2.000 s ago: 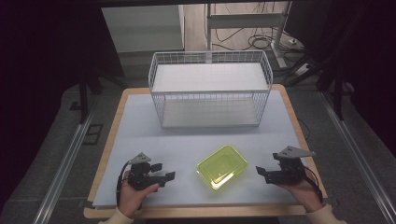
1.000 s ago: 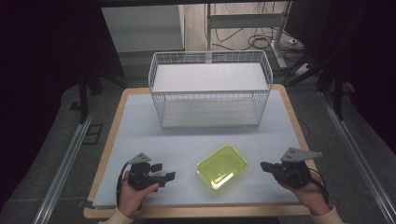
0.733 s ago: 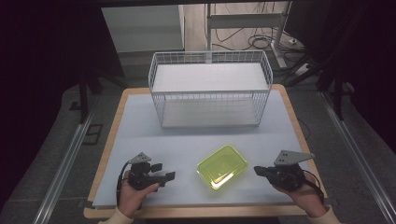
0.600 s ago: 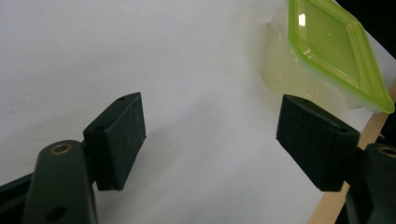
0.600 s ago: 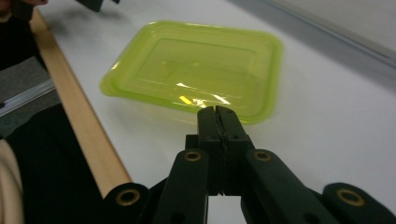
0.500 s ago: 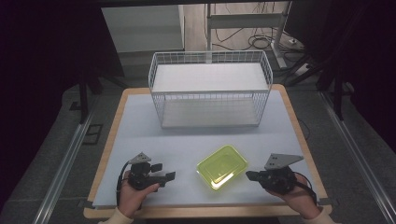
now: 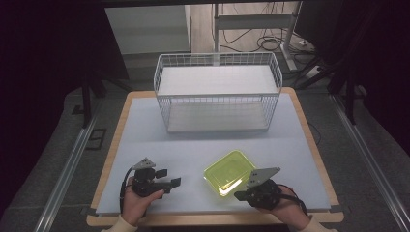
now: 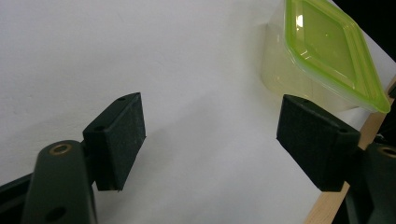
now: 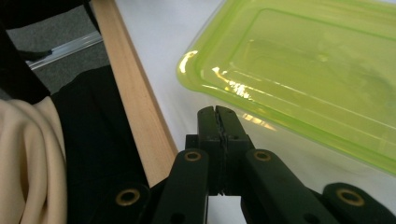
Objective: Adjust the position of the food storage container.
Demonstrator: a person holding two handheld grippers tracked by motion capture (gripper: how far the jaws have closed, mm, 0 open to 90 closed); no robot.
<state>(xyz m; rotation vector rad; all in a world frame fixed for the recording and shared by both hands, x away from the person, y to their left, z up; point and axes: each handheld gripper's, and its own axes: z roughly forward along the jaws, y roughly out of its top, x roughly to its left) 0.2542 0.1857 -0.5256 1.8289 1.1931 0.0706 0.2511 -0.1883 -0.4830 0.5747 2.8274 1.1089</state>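
A lime-green lidded container (image 7: 229,172) lies on the white table top near the front, right of centre. My right gripper (image 7: 238,195) is shut with nothing in it, its tip close to the container's front corner. In the right gripper view the closed jaws (image 9: 218,114) point at the container (image 9: 308,70) just under its lid rim; I cannot tell whether they touch. My left gripper (image 7: 168,177) rests open at the front left, aimed right. In the left gripper view its pads (image 8: 116,137) stand wide apart over bare table, with the container (image 8: 327,51) beyond them.
A white wire basket (image 7: 217,92) stands at the back of the table. The table's wooden front edge (image 9: 135,107) runs just beside my right gripper, with a cream sleeve (image 9: 23,154) next to it. Cables and metal legs lie on the floor behind.
My right gripper has slid left along the front of the table and come up to the container's corner, staying shut. The left gripper and the container have not moved.
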